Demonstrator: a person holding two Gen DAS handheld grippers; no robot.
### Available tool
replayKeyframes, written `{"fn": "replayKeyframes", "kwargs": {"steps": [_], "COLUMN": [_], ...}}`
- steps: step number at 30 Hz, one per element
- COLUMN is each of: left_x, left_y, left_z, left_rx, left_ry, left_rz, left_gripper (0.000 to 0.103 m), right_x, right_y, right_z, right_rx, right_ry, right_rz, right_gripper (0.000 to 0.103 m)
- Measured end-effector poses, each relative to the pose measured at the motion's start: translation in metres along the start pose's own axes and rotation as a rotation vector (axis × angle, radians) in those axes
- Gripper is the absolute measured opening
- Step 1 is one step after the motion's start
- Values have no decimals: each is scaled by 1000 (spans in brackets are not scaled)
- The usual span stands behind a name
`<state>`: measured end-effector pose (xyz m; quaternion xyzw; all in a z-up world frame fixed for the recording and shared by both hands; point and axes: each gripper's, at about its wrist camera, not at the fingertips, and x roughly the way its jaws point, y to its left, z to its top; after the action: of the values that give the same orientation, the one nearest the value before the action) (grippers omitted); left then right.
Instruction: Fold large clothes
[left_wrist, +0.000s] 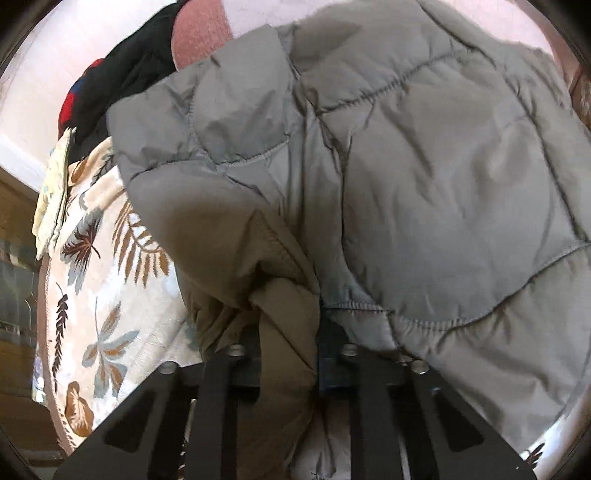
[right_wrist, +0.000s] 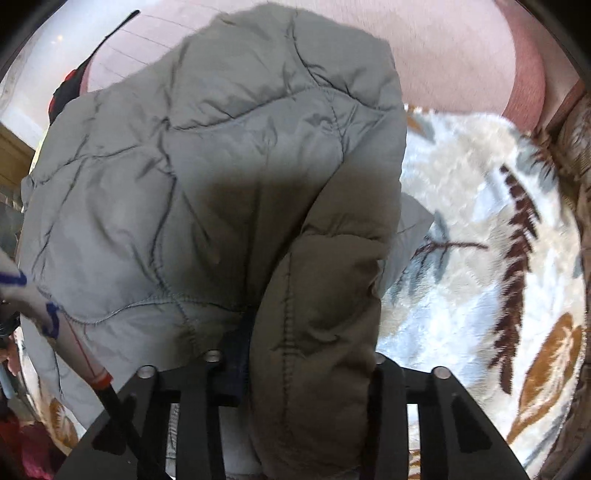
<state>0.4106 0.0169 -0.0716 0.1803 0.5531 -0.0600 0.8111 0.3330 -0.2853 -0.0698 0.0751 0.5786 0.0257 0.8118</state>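
Observation:
A grey quilted puffer jacket (left_wrist: 424, 155) lies bunched on a leaf-patterned blanket (left_wrist: 99, 295) and fills most of both views. My left gripper (left_wrist: 290, 343) is shut on a tan ribbed cuff or hem of the jacket, with cloth bunched between the jaws. My right gripper (right_wrist: 306, 354) is shut on a thick padded fold of the same jacket (right_wrist: 207, 158). The fingertips of both grippers are hidden by fabric.
A black and red garment (left_wrist: 122, 77) lies behind the jacket at the upper left. A pink headboard or cushion (right_wrist: 461, 62) is behind. A gloved hand (right_wrist: 22, 291) shows at the left of the right wrist view. The blanket (right_wrist: 480, 236) spreads to the right.

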Motion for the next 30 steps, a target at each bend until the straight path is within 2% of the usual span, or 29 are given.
{"fn": "replayKeyframes", "kwargs": {"steps": [3, 7, 13, 15, 17, 20, 21, 28, 30], "left_x": [-15, -39, -36, -25, -14, -2, 2, 39, 45], "left_y": [17, 33, 52, 55, 52, 51, 52, 82, 89], "left_z": [1, -2, -2, -4, -5, -5, -5, -5, -3], "left_rx": [-74, -84, -122, -114, -95, -86, -96, -221, -233], "left_ry": [-29, -58, -22, -11, -1, -20, -25, 50, 70], "left_rz": [-70, -109, -169, -149, -125, -89, -92, -319, -356], "left_gripper": [10, 9, 11, 16, 31, 48, 50, 62, 66], "right_x": [-12, -28, -43, -42, -38, -36, -33, -24, -23], "right_y": [5, 4, 10, 9, 7, 4, 2, 6, 7], "right_z": [-9, -19, -26, -25, -18, -12, -9, 7, 9], "right_rx": [5, 12, 1, 3, 3, -8, -11, -20, -22], "right_ry": [-45, -83, -79, -72, -66, -57, -54, -36, -33], "right_rz": [-5, -1, -10, -7, -6, -11, -13, -14, -16], "right_gripper": [32, 30, 30, 30, 30, 30, 30, 31, 31]}}
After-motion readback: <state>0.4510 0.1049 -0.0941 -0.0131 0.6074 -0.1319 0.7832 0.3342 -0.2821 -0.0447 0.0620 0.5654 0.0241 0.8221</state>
